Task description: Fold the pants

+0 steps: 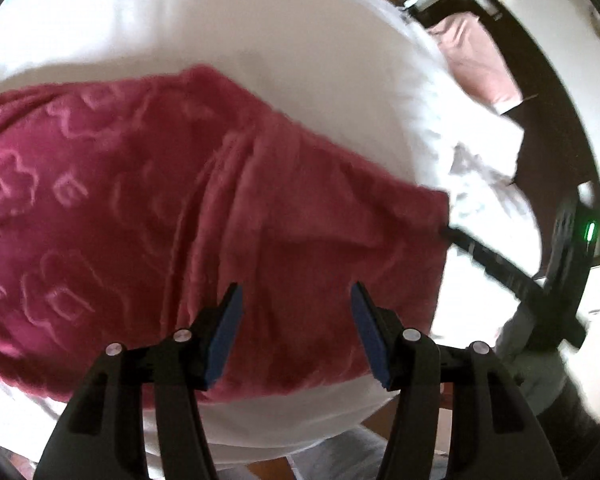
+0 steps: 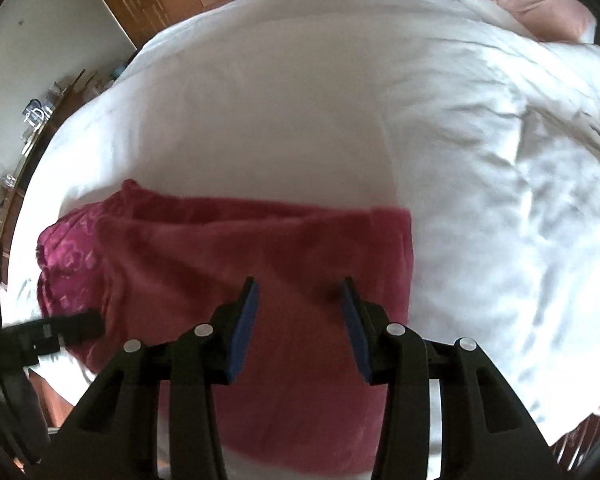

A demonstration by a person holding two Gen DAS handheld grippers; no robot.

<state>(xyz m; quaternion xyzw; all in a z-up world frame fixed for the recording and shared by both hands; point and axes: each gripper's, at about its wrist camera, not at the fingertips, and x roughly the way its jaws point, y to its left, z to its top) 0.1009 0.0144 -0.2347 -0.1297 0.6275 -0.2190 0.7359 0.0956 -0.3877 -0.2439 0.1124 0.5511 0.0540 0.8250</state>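
Crimson fleece pants [image 1: 204, 208] lie beneath both open jaws.

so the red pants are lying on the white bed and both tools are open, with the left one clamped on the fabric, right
Not quite. The left tool is not clamped on anything: the left wrist view shows its jaws spread apart over the red pants. The pants do lie on the white bed, and the right tool is open too.

Fuzzy, matt crimson fleece pants [image 1: 204, 208] with an embossed pattern, on smooth white cotton-looking bedsheet [image 2: 284, 92]. Left gripper [image 1: 296, 308]: matt black plastic, blue rubbery pads [image 1: 228, 336], shiny metal rivets [image 1: 182, 335].
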